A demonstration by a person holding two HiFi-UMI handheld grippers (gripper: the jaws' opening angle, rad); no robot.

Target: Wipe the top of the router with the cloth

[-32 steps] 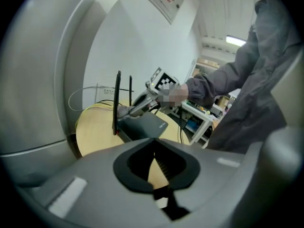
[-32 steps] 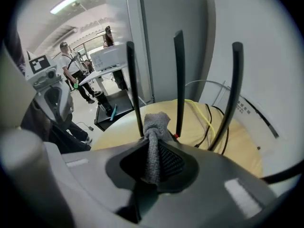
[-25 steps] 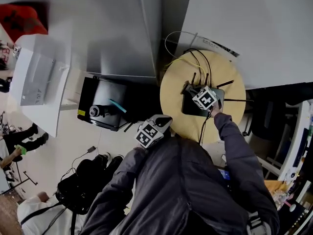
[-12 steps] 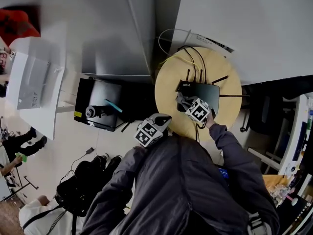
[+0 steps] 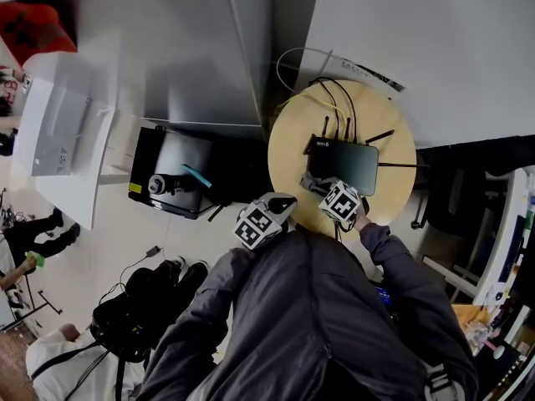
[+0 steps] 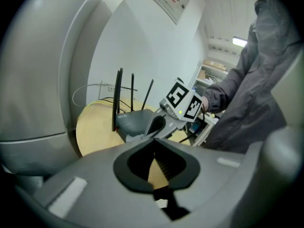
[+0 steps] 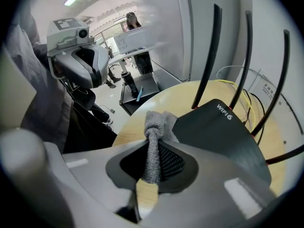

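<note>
A black router with several upright antennas lies on a round wooden table. My right gripper is at the router's near left corner, shut on a grey cloth. The bunched cloth rests by the router at its edge, on the table. My left gripper hangs off the table's near left side, close to the person's body. Its jaws look shut with nothing between them. The left gripper view shows the router and the right gripper beside it.
Yellow and black cables trail off the table's far side toward white wall panels. An open black case lies on the floor left of the table. Dark bags sit at the lower left, and a white desk stands at far left.
The right gripper has drawn the cloth back across the router's top toward the person, from the middle of the router to its near left corner. The left gripper has stayed put.
</note>
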